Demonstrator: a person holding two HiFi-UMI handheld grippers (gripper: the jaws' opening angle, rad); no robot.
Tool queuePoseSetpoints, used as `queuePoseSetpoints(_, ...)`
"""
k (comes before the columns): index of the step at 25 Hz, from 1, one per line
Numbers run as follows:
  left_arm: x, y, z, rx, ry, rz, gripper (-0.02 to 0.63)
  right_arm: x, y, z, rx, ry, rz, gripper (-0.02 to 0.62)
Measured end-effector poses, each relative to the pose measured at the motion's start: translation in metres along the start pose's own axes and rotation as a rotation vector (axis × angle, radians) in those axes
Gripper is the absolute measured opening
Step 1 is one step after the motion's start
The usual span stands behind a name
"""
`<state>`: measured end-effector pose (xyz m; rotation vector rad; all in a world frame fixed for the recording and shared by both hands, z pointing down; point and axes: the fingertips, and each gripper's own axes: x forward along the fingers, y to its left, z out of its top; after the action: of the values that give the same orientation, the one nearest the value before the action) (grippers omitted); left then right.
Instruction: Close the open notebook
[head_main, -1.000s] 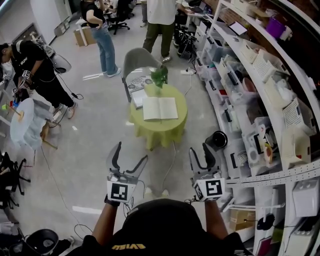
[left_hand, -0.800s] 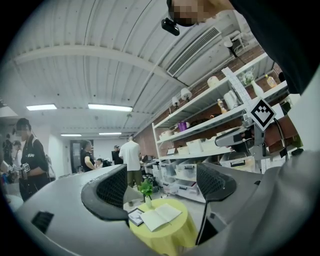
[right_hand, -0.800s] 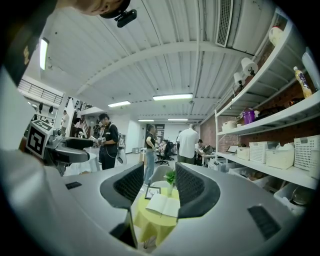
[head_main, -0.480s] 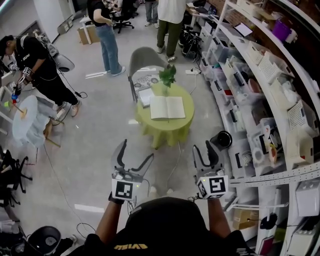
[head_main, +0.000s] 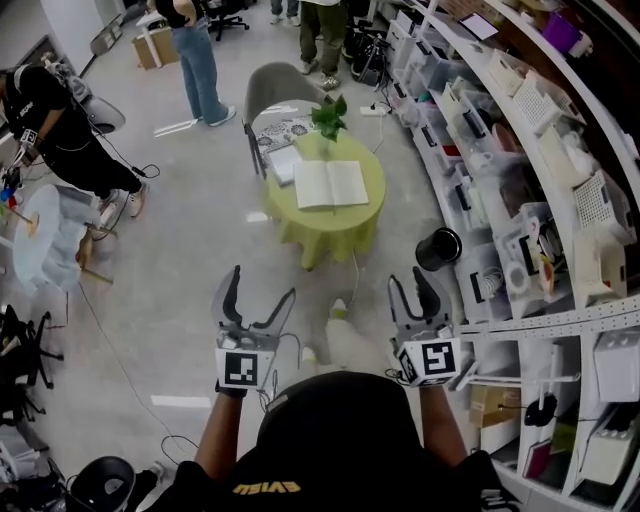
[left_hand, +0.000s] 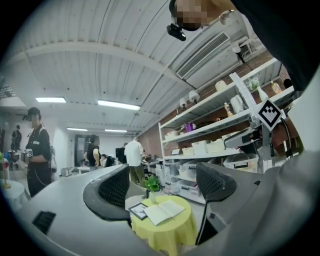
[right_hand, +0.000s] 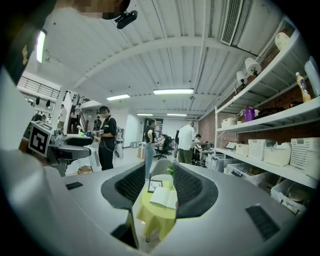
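While table (head_main: 340, 228) lies far off | notebook (head_main: 331, 184) likely light, floppy; lift cover's outer edge | left gripper (head_main: 260, 285) agape, empty | right gripper (head_main: 411, 280) empty, jaws just narrowing

Grey left tool (head_main: 262, 283) and right tool (head_main: 408, 278) bear black-and-white marker cubes (head_main: 244, 368).

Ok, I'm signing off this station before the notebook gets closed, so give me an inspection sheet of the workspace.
Surface: round table with yellow-green cloth, some way ahead of both grippers.
Job's things: notebook lies open on it.
Clutter: potted plant and frame beside the notebook.
Grippers: left gripper open, empty; right gripper open, jaws have just been closing slightly, nothing between them.
Cables: white cable on the floor before the table.
Surroundings: grey chair behind the table, stocked shelves at right, black bin, people standing.
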<state>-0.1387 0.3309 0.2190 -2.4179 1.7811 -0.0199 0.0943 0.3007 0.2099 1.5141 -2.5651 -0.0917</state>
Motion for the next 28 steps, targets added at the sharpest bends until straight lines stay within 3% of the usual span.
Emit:
queuePoseSetpoints(13,0.039,0.014,-0.008,0.004,0.008,-0.036,0.423,0.043,-0.011,-0.001,-0.001,0.001,-0.012,0.149)
queuePoseSetpoints(21,0.108,0.035,-0.024,-0.009,0.036,-0.027,0.423,0.11,-0.056,-0.015,0.031,0.012,-0.047,0.112)
queuePoseSetpoints(28,0.196,0.056,-0.031,-0.029,0.051,-0.014,0.422,0.192,-0.104,-0.005,0.029,-0.021,-0.035,0.002)
